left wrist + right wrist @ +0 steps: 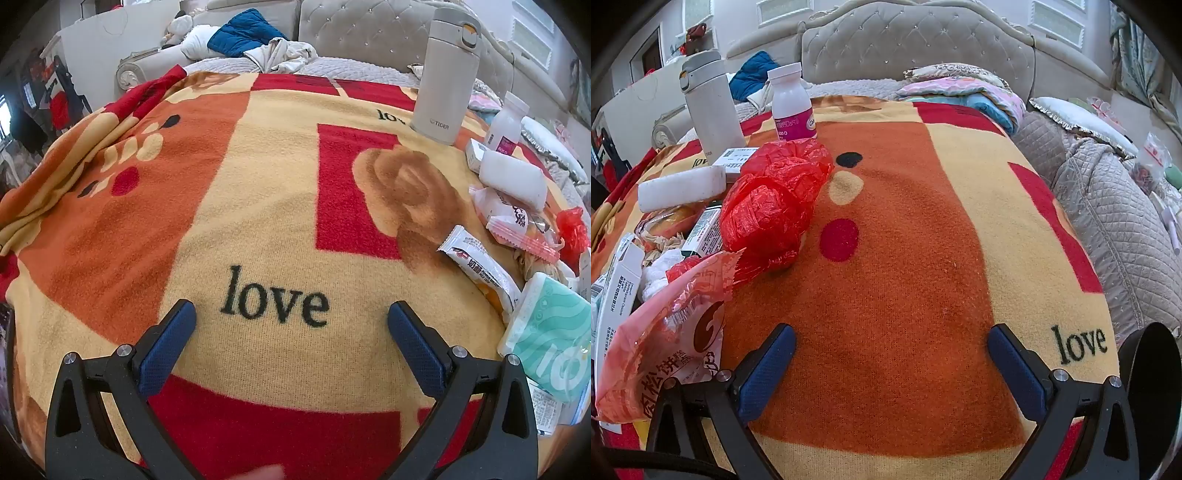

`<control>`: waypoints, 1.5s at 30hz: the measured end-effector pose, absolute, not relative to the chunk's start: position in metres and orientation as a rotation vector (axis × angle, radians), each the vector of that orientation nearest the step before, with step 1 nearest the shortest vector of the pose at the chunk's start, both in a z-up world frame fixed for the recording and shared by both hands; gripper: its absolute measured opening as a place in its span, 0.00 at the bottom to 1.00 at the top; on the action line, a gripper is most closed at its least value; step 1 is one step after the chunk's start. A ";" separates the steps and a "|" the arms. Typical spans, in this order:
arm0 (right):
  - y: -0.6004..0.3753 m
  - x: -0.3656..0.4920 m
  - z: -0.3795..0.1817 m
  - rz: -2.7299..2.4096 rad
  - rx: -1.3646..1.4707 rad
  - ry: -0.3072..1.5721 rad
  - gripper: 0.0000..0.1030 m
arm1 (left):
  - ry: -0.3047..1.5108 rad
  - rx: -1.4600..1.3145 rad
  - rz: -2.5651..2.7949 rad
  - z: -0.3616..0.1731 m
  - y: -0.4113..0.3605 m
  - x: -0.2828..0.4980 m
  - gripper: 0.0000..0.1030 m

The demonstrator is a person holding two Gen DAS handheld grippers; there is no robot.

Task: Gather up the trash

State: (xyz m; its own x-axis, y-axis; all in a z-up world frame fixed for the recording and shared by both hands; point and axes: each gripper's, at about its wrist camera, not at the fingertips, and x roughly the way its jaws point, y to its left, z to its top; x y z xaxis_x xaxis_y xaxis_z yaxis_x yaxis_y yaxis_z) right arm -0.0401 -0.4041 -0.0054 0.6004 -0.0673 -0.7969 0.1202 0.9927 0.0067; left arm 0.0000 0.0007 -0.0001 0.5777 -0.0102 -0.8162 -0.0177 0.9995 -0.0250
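Observation:
A pile of trash lies on a patterned blanket (258, 221). In the left wrist view it is at the right: a white snack wrapper (476, 262), a pink-edged wrapper (517, 221), a tissue pack (550, 332). In the right wrist view it is at the left: a crumpled red plastic bag (772, 206), a pink snack wrapper (665, 343), small white boxes (618, 288). My left gripper (291, 317) is open and empty over the blanket, left of the pile. My right gripper (892, 343) is open and empty, right of the pink wrapper.
A white thermos (443, 74) and a white pill bottle (792, 107) stand upright behind the pile, beside a white foam block (679, 188). A black round object (1152, 380) sits at the right edge. Folded quilts (960, 92) and a padded headboard (916, 44) lie beyond.

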 end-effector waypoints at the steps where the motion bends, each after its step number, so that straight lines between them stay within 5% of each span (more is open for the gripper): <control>1: -0.404 -0.039 -0.005 -0.103 0.073 0.922 1.00 | 0.955 -0.034 0.007 0.000 0.001 0.000 1.00; 17: -0.400 -0.067 0.000 -0.085 0.036 1.017 1.00 | 0.899 -0.057 -0.003 0.042 -0.006 -0.072 1.00; 32: -0.350 -0.162 0.106 -0.089 0.072 0.632 1.00 | 0.667 -0.076 -0.148 0.125 -0.054 -0.148 1.00; 45: -0.328 -0.172 0.129 -0.013 0.075 0.548 1.00 | 0.641 -0.091 -0.153 0.136 -0.062 -0.157 1.00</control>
